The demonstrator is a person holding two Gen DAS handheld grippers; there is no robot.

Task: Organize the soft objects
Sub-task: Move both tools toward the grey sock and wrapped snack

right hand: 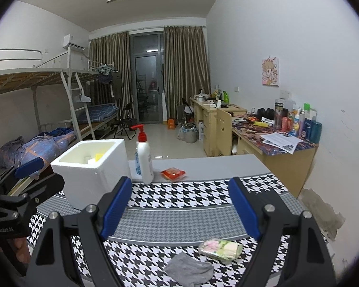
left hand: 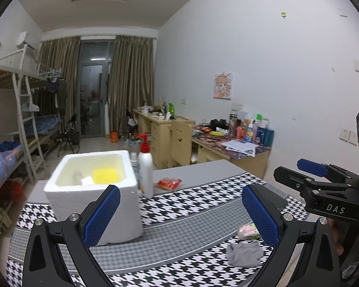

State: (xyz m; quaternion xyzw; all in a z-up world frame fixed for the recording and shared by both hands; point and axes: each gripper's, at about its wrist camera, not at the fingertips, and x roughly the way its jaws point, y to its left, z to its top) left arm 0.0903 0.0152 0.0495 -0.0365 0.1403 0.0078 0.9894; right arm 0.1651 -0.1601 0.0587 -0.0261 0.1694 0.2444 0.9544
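Note:
A white foam box (left hand: 91,191) (right hand: 93,169) stands on the houndstooth cloth at the left; a yellow sponge (left hand: 106,175) and a small white piece lie inside. A grey sock (left hand: 245,253) (right hand: 189,272) and a floral tissue pack (left hand: 247,230) (right hand: 221,248) lie on the cloth at the near right. A red packet (left hand: 168,183) (right hand: 172,174) lies farther back. My left gripper (left hand: 179,217) is open and empty, above the cloth right of the box. My right gripper (right hand: 180,212) is open and empty, above the sock and pack.
A white pump bottle with a red top (left hand: 146,167) (right hand: 143,157) stands just right of the box. The table's (right hand: 215,165) grey far edge lies behind. A cluttered desk (right hand: 275,141) and chair stand at the right, bunk beds (right hand: 47,110) at the left.

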